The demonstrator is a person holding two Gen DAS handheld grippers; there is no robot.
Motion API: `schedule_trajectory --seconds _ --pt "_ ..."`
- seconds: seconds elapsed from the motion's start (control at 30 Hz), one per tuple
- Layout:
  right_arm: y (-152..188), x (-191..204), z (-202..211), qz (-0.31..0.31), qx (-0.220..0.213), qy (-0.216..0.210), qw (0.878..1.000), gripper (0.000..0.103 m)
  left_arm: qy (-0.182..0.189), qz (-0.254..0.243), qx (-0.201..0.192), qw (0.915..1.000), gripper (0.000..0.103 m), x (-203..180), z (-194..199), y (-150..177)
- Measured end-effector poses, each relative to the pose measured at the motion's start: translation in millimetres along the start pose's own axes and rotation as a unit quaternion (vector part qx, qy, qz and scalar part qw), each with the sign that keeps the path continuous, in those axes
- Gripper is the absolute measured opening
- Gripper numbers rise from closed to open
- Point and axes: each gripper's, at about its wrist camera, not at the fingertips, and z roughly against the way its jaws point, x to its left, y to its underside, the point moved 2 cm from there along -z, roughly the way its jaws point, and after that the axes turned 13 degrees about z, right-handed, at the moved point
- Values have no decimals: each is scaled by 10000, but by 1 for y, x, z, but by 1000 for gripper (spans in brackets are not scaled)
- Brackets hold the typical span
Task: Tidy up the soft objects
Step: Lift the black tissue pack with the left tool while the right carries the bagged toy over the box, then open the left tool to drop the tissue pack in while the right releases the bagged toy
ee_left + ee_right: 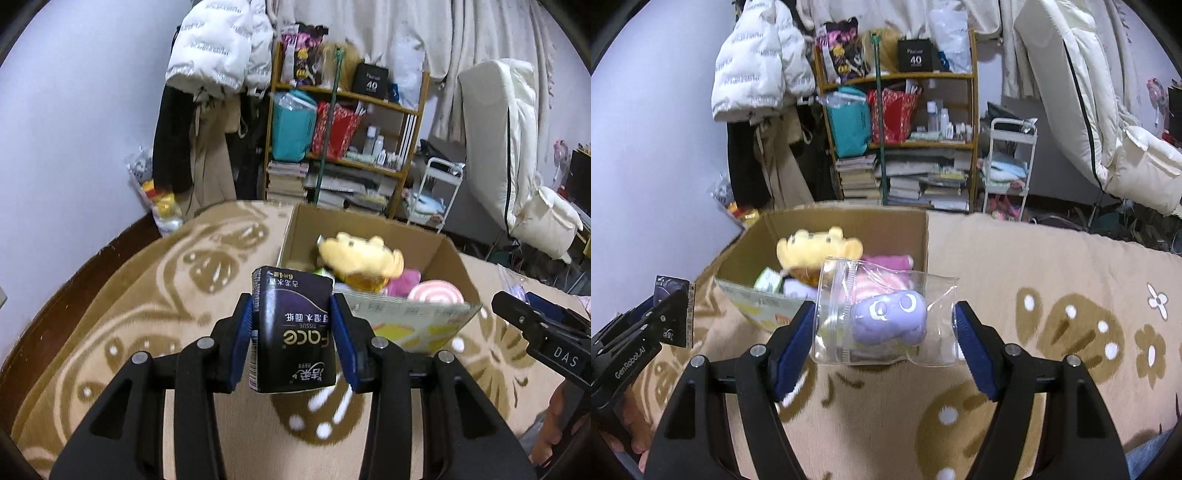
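Observation:
My left gripper (pixel 292 314) is shut on a black tissue pack (pixel 293 328) and holds it above the blanket, just before the cardboard box (pixel 454 266). My right gripper (pixel 886 321) is shut on a clear zip bag (pixel 886 314) with a purple plush inside, held near the box (pixel 849 221). The box holds a yellow plush (pixel 360 254), a pink plush (pixel 404 282) and a pink-and-white striped toy (pixel 436 293). The left gripper and its pack also show in the right wrist view (pixel 670 314). The right gripper shows in the left wrist view (pixel 517 314).
A beige patterned blanket (pixel 1052 295) covers the surface around the box. Behind stand a wooden shelf (pixel 347 122) full of bags and books, hanging coats (pixel 218 55), a white cart (pixel 443 184) and a folded white mattress (pixel 498 129).

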Motion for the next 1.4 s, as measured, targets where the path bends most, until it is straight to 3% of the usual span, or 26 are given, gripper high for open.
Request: schedule_trajectory --seconds 0.4,0.53,0.97,1.23,1.33,1.4 --pt "-27 -11 -20 193 -213 50 9996 78 126 -481 -262 9984 40 -29 -29 -36" --pt "-33 -10 -34 310 -242 77 9992 79 222 -506 -120 9984 40 -37 -49 -38" --pt "-34 -10 -75 407 -164 129 9990 80 32 -773 115 9969 42 -51 -92 -29" --pt "-30 -5 -82 544 -57 -101 9984 81 -5 -801 80 9968 54 -52 -98 -26" --pt "-29 -2 -82 571 -56 -153 9982 93 -18 -845 98 9964 59 -50 -97 -24" --pt "-28 -2 -79 567 -109 -131 9982 94 -22 -851 88 9963 66 -50 -96 -25"
